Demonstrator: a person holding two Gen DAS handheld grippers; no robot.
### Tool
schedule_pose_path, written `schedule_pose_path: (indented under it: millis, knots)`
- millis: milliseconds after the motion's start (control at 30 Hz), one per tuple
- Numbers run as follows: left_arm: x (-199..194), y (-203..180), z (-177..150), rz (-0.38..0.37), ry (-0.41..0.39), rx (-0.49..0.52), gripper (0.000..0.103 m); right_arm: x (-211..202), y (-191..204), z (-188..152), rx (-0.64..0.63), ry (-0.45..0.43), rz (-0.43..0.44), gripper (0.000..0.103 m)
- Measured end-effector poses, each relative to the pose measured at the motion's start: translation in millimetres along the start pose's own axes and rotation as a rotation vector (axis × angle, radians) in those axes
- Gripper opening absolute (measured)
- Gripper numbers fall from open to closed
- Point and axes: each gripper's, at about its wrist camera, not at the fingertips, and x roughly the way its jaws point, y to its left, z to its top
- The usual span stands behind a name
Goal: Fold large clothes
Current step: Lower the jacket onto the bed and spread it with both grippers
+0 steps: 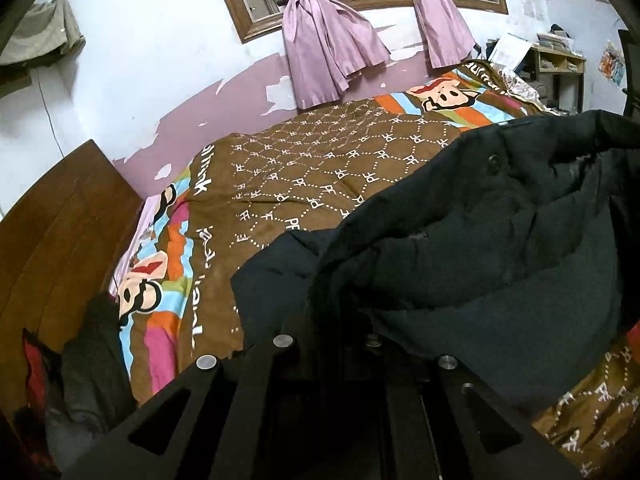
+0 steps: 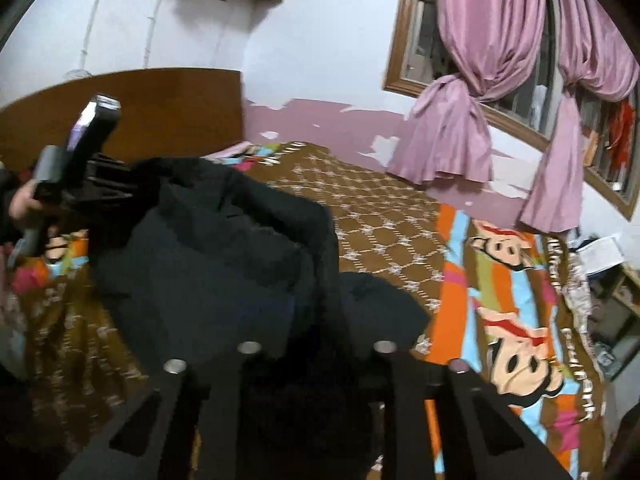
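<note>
A large black padded jacket (image 1: 480, 240) hangs bunched over the brown patterned quilt (image 1: 320, 160) on the bed. My left gripper (image 1: 332, 320) is shut on a fold of it, and the dark cloth hides the fingertips. From the right wrist view the jacket (image 2: 208, 260) stretches from my left gripper (image 2: 100, 188), raised at the upper left and held by a hand (image 2: 20, 204), down to my right gripper (image 2: 316, 344). The right gripper's fingers are buried in the fabric and look shut on the jacket's near edge.
A wooden headboard (image 1: 60, 240) stands at the bed's left end. Pink curtains (image 1: 320, 48) hang against the far wall above the quilt (image 2: 380, 220). Dark clothing (image 1: 92, 360) is piled by the headboard. A cluttered shelf (image 1: 560, 68) stands past the bed's right end.
</note>
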Motion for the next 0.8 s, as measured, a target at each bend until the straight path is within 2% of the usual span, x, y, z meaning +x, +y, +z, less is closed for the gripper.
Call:
schedule_pose_path:
  millis: [100,367,500,700,800]
  knots:
    - [22.6,1.6,7.3,0.011,0.01,0.015,0.006,32.2,-17.2,7.5,0.008,0.016,-0.056,0.013]
    - [96.3,7.9,14.7,0.001,0.061,0.009,0.006,119.3,-40.0,11.3,0.032,0.135,-0.094,0.009]
    - [127.8,11.4,12.6,0.006,0.096,0.0,0.007,152.7,-49.4,9.4,0.023,0.15,-0.123,0.009]
    - [141.5,10.3,11.4,-0.003,0.088,-0.011,0.01,174.9,-61.4,-8.3,0.103,0.132,-0.126,0.009]
    - [137.9,12.4,9.6,-0.015,0.075,-0.024,0.014,176.6,-64.6,-18.5,0.126,0.118,-0.113,0.014]
